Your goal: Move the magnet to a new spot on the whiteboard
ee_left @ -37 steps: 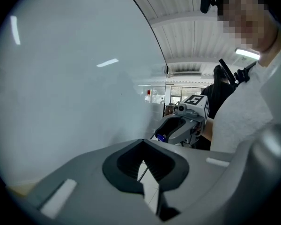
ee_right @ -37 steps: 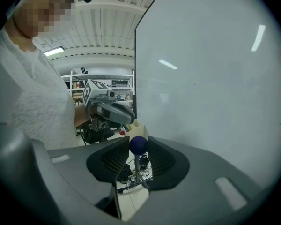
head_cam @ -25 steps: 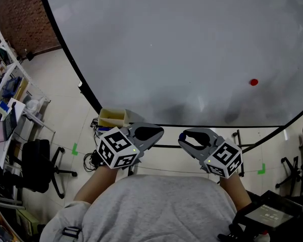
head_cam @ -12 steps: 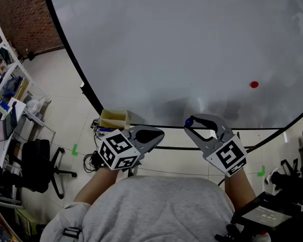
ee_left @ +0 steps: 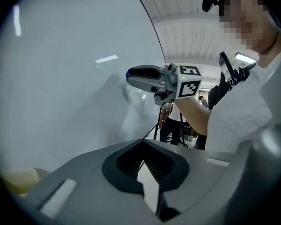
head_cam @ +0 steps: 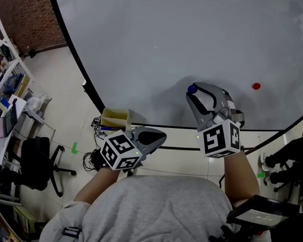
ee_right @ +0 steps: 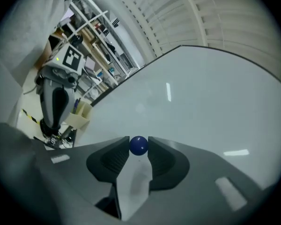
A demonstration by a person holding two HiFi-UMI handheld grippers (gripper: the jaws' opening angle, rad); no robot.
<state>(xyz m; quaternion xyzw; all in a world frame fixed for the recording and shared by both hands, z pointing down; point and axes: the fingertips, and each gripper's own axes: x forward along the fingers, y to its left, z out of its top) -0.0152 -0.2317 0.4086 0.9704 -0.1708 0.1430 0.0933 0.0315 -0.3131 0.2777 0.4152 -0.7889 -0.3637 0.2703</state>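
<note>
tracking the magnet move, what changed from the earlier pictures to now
The right gripper rose from below the bottom edge of the whiteboard to in front of it, rolling on the way, with the blue magnet pinched at its jaw tips throughout. The left gripper stayed low, shut and empty; the red magnet stayed on the board.

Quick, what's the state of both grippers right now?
Left gripper: closed, holding nothing.
Right gripper: closed on the blue magnet.
</note>
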